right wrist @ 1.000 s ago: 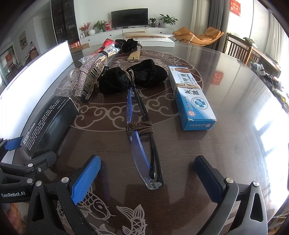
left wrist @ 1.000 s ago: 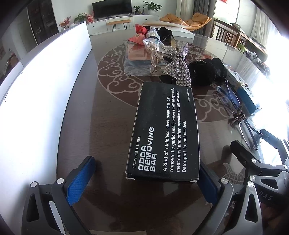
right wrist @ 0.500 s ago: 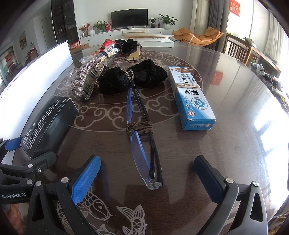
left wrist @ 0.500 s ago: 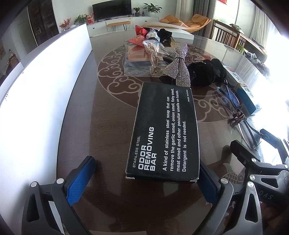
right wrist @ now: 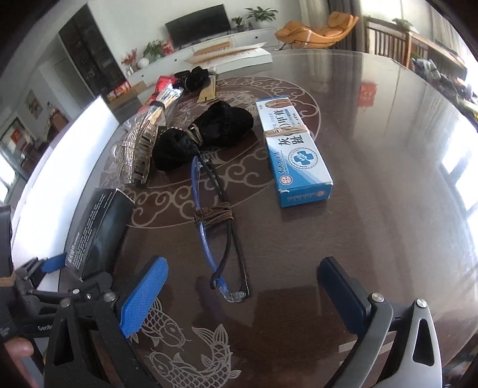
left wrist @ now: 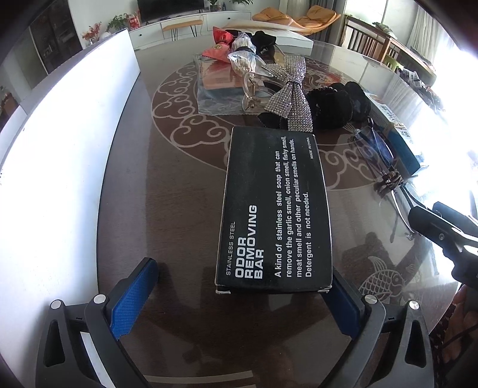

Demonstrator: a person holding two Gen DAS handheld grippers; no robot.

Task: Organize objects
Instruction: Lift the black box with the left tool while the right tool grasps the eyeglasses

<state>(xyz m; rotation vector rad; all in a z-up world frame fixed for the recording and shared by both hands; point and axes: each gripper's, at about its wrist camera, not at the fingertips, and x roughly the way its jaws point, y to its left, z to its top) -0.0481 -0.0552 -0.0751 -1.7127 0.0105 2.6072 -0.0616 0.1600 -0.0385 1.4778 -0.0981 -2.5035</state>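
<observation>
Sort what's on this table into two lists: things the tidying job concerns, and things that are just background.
Job:
black box
glasses
blue box
rhinestone bow
black fabric item

Background:
television
orange lounge chair
wooden chair
potted plant

Black tongs (right wrist: 242, 301), blue textured pads (right wrist: 143, 298) (silver screws), white GenRobot lettering
</observation>
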